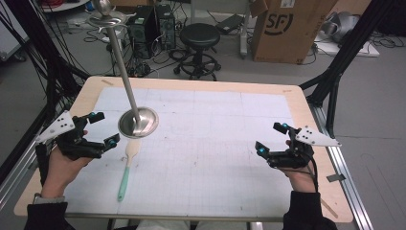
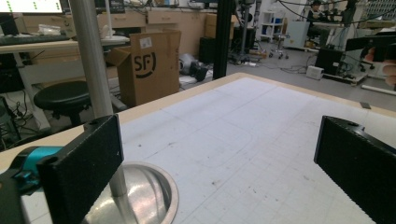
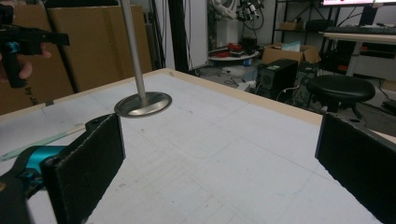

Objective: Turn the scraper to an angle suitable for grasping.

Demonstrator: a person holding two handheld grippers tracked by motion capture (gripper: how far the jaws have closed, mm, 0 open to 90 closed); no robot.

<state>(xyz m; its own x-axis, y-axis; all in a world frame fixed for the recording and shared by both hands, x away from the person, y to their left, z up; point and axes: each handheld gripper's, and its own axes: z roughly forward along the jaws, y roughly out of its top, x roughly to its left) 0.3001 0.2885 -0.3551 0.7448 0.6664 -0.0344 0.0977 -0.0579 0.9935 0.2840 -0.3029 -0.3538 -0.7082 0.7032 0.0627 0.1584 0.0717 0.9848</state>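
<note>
In the high view, your left gripper [image 1: 98,129] is held over the left edge of the table [image 1: 297,103], and its jaws stand wide apart with nothing between them. Just past the jaw tips stands the metal stand [image 1: 138,121]: a round, shiny, slightly domed base with a thin straight pole that rises from it to a small plate and ball at the top. Below the jaws, and touching the near rim of the base, lies the spatula [image 1: 127,168], with a pale flat wooden blade and a mint-green handle that looks like soft rubber. Your right gripper [image 1: 274,139] is well apart from both, over the right side, jaws also apart and empty.

In the left gripper view, the pole [image 2: 91,60] rises just behind the left jaw, and the polished base [image 2: 147,196] lies below and between the jaws, nearer to the left one. The pads are black and rough, like foam.

In the right gripper view, the stand [image 3: 143,103] is far ahead of the left jaw, and the green handle [image 3: 42,140] lies beyond this same jaw. Nothing lies between the jaws here.

My judgement is that the left gripper must take the spatula or the pole. For the spatula, lower the jaws and close across the narrow handle, not the flat blade, and pull it away from the base first. For the pole, bring it to the middle between the pads, because smooth metal slips easily.
</note>
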